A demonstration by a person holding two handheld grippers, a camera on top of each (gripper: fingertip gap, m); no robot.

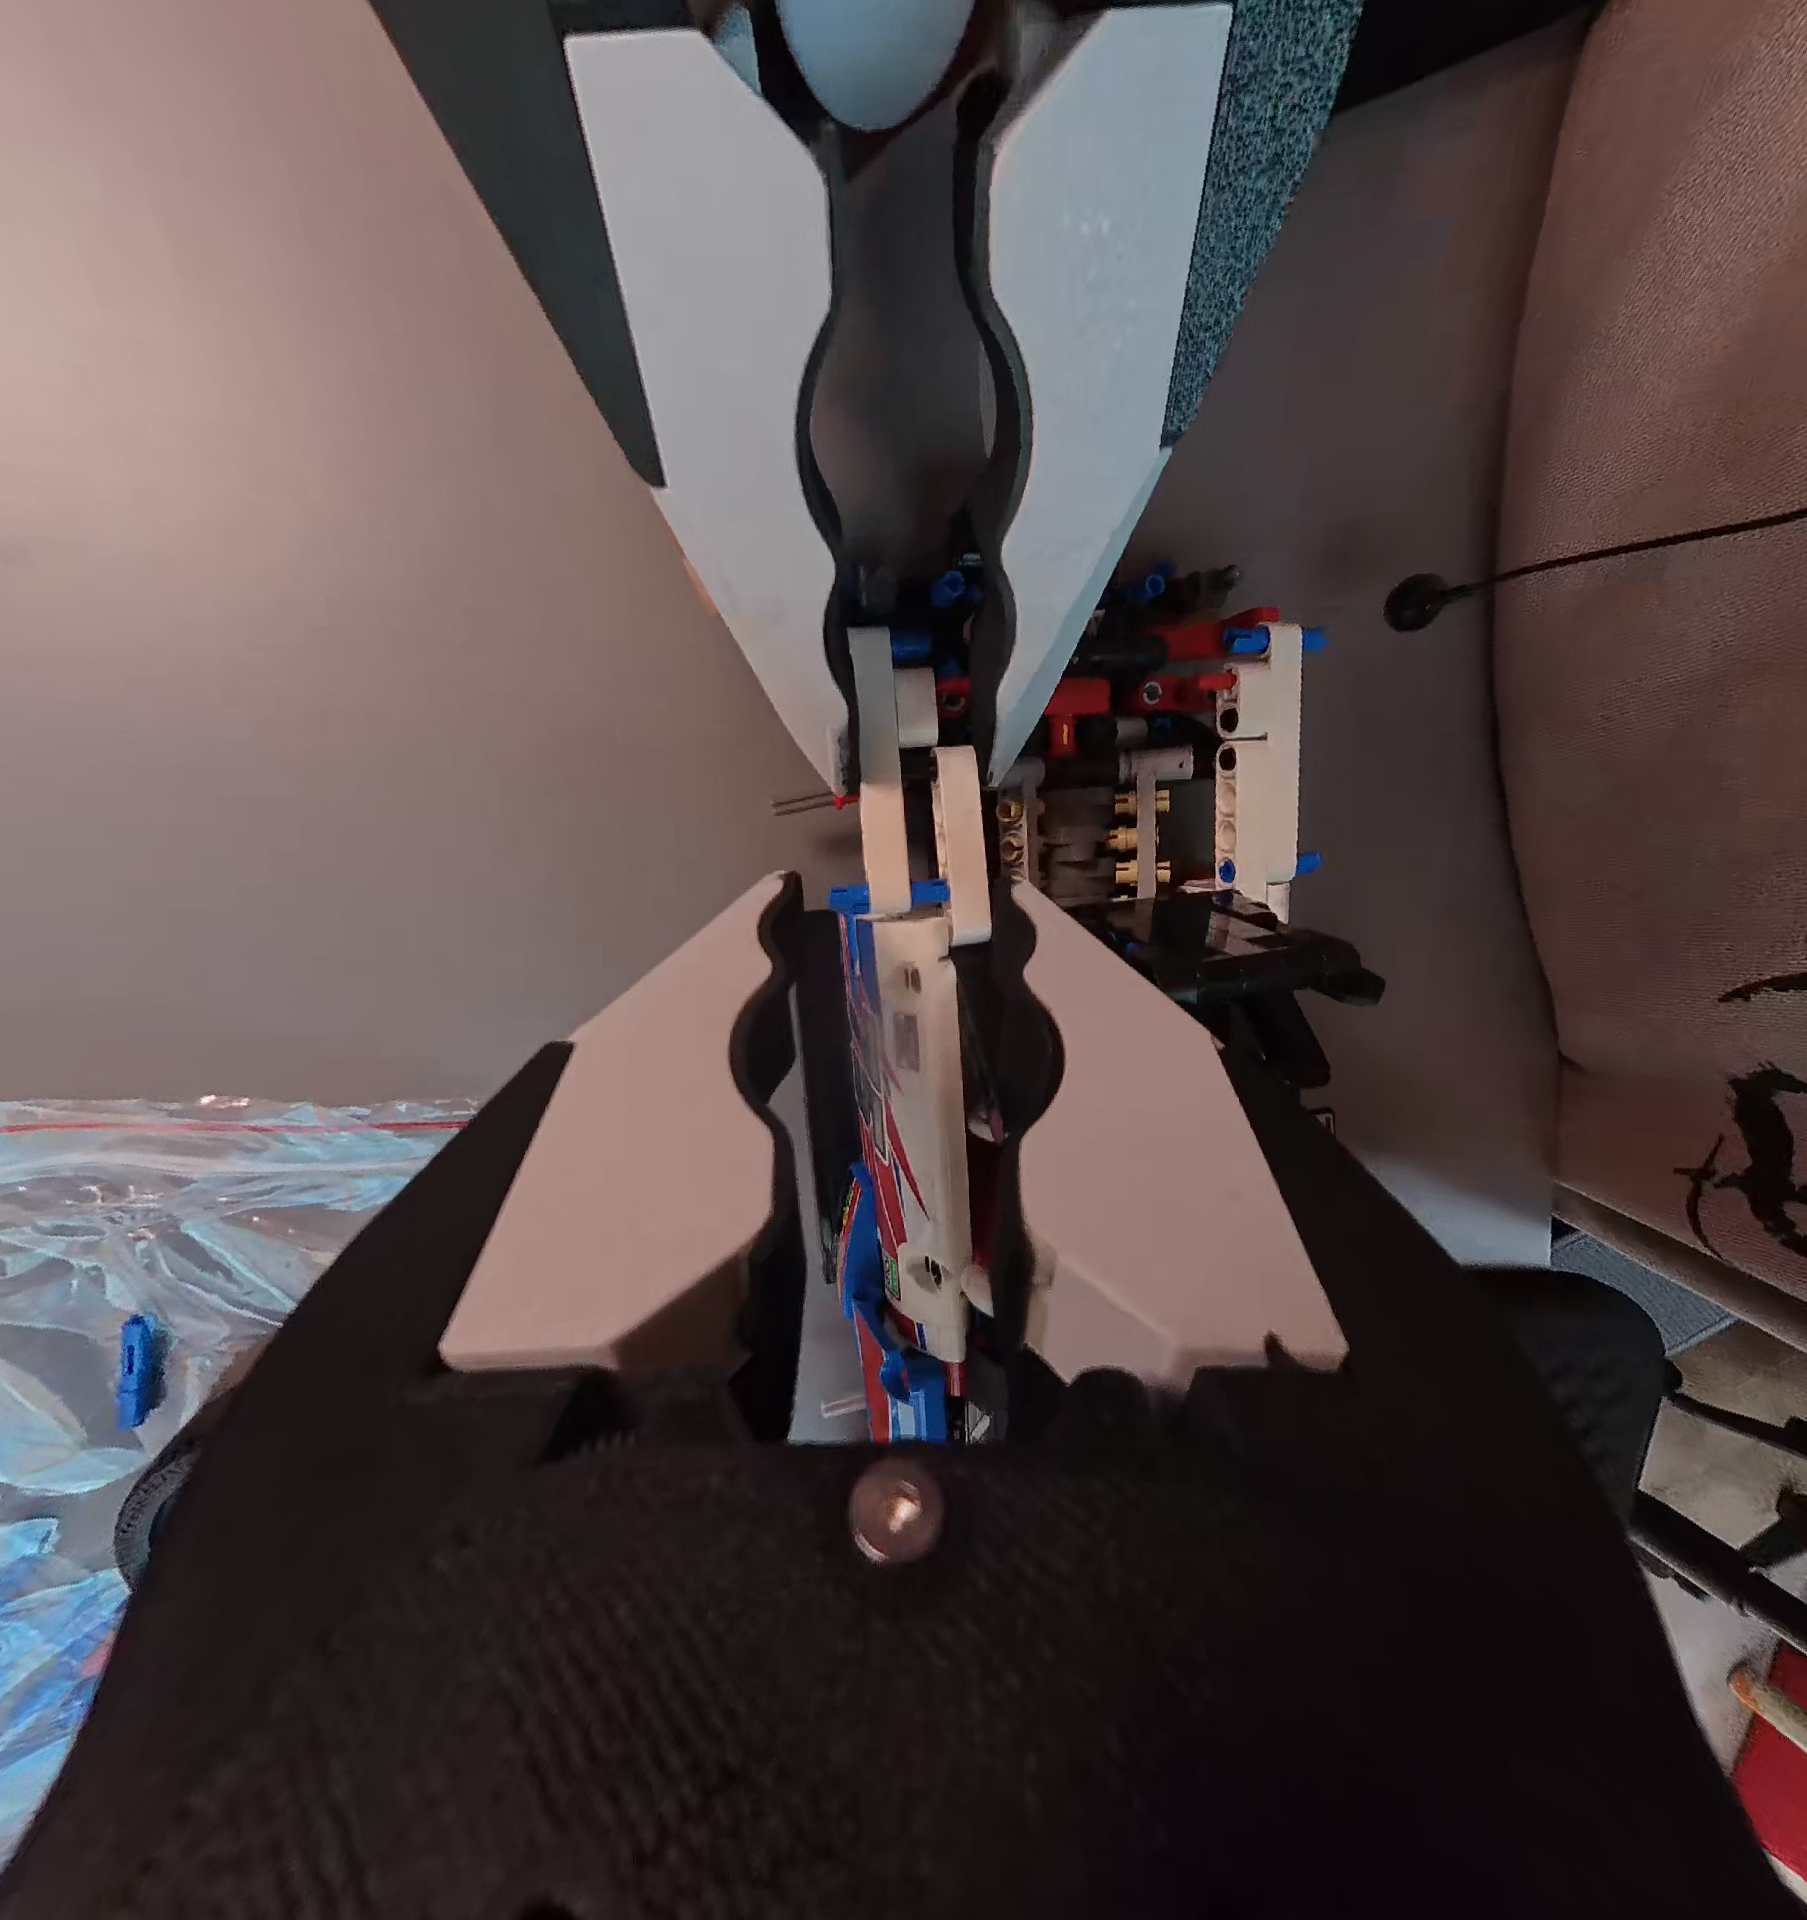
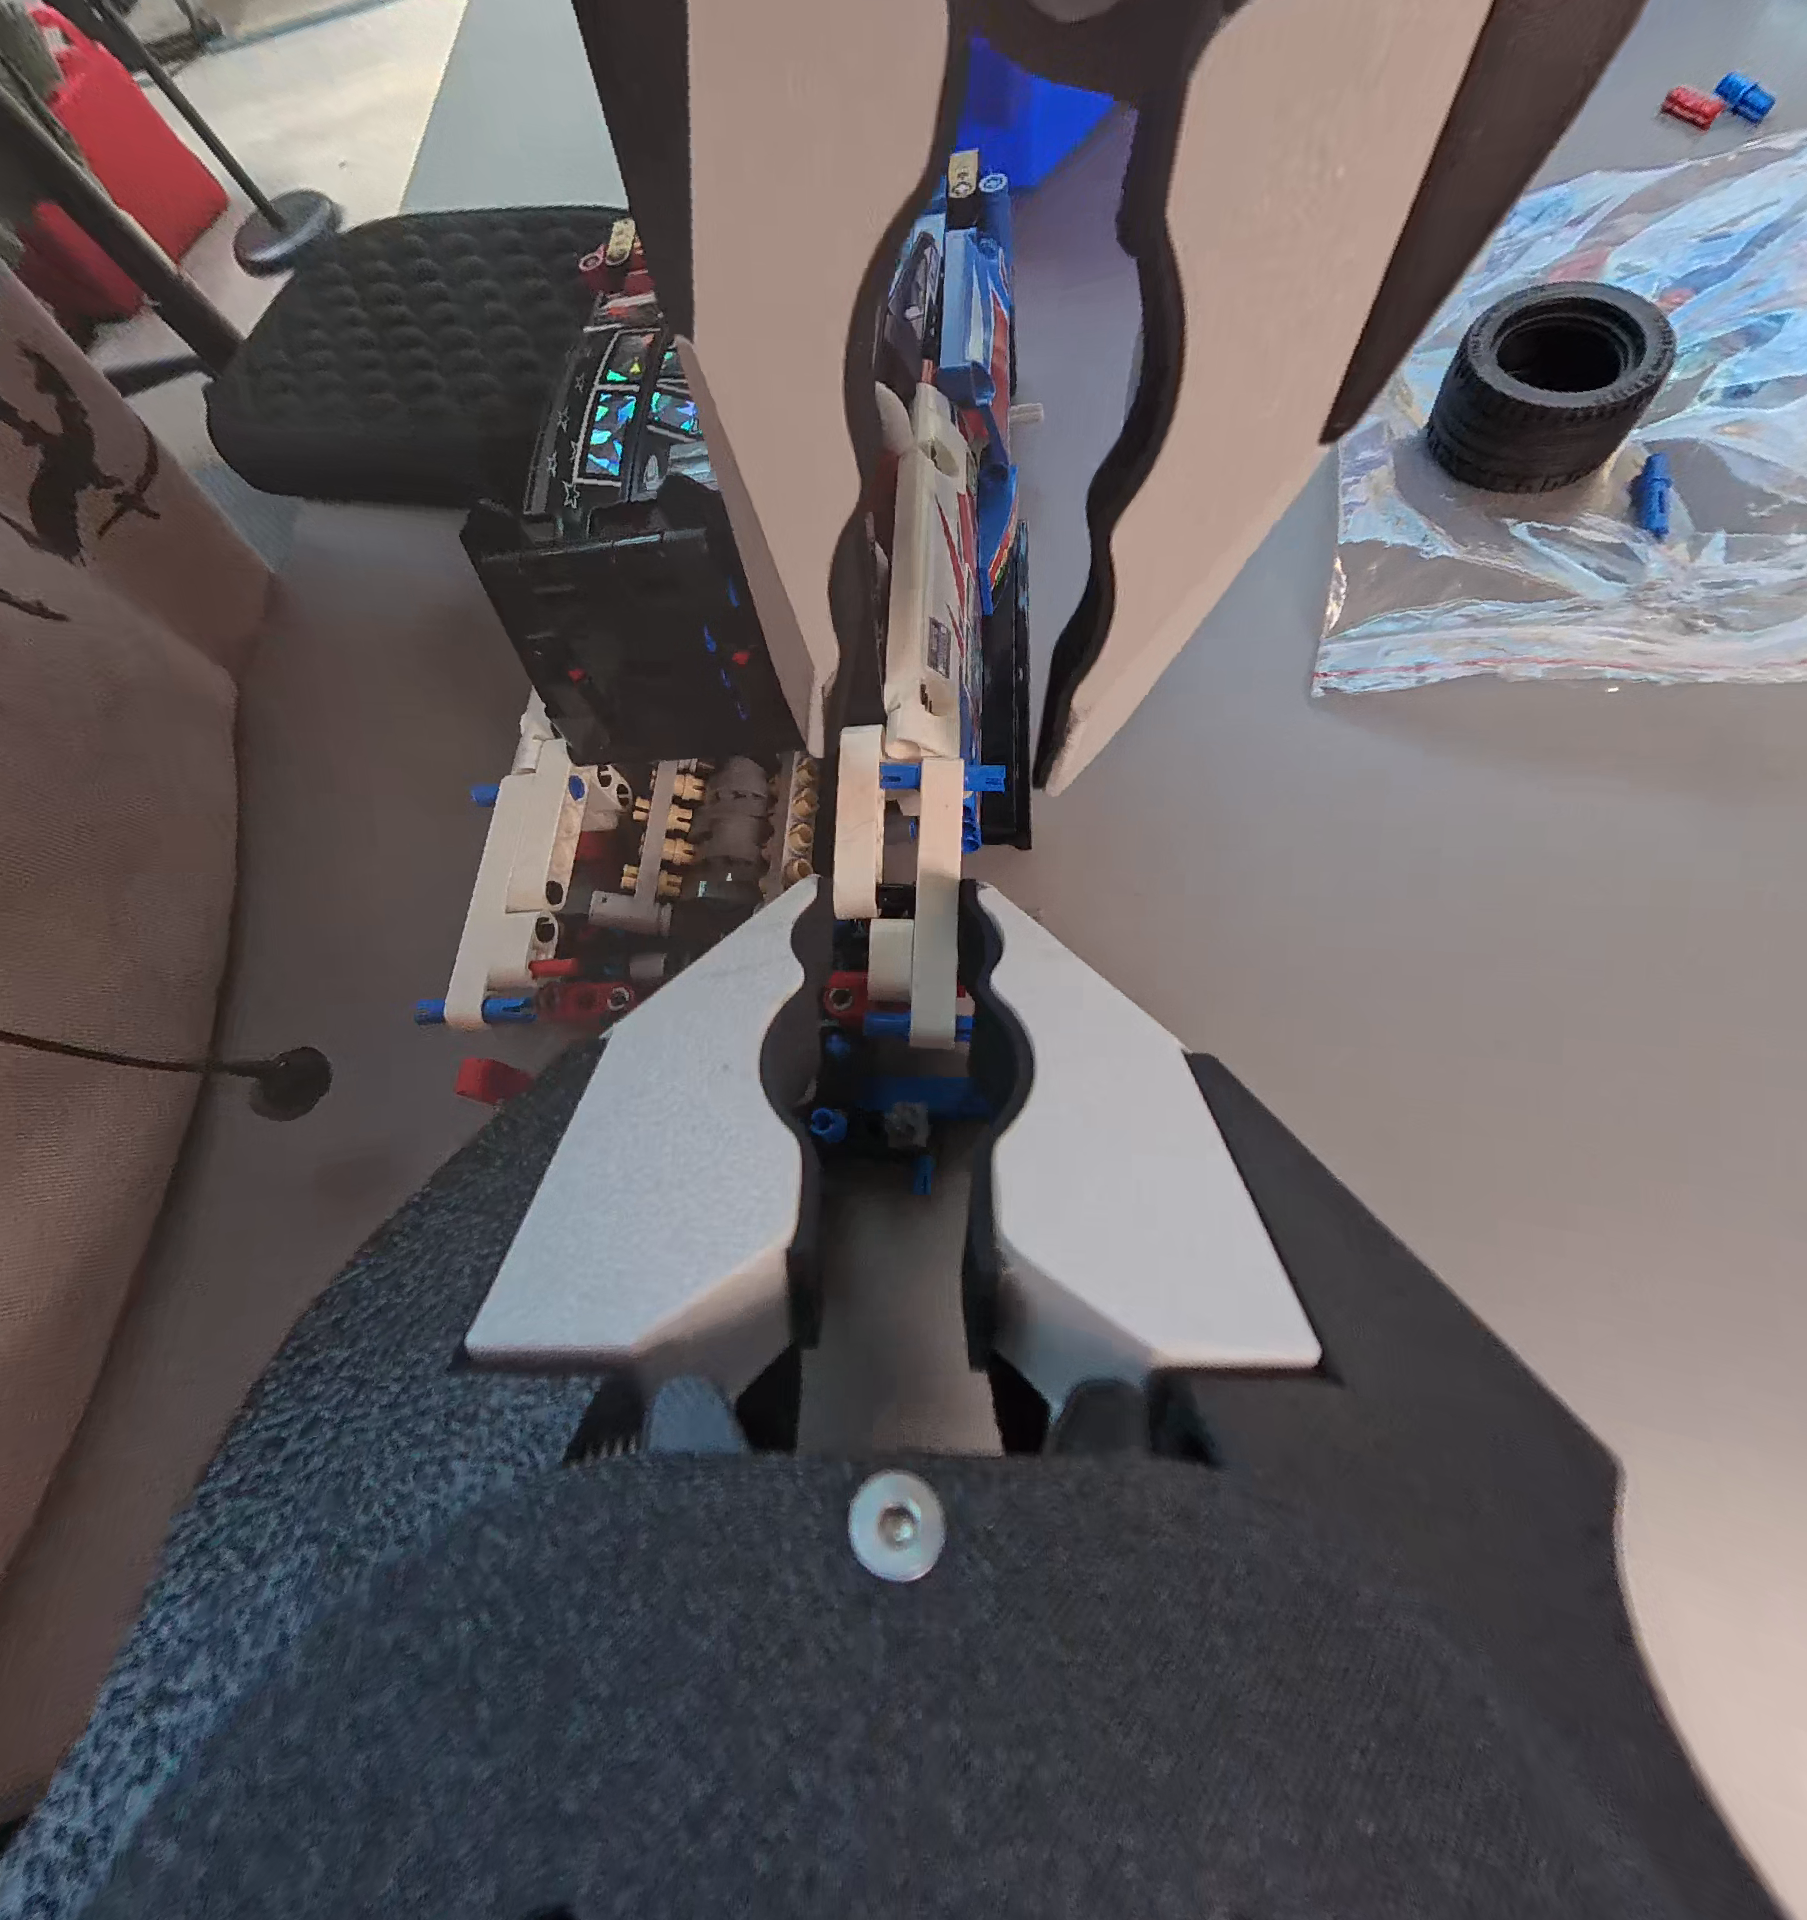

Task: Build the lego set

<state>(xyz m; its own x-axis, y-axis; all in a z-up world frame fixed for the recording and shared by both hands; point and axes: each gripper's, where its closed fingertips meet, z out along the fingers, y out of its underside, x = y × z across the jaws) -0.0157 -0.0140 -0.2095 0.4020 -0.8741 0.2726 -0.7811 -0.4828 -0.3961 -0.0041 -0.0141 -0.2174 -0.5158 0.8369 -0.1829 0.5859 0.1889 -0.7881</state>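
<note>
A: Item held? 
B: White, blue and red decorated lego side panel (image 1: pixel 920 1132), pinched by left gripper (image 1: pixel 904 935); right gripper (image 2: pixel 904 914) clamps its far white beams, apparently.
A: Location? 
B: Just right of black-and-white lego chassis (image 2: pixel 608 790).

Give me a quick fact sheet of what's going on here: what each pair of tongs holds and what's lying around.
left tongs: shut on the white, blue and red side panel of the lego car
right tongs: shut on the car's rear frame with blue pins
car body: half built, on the table
plastic bag: on the table, a black tyre and a blue pin on it
</note>
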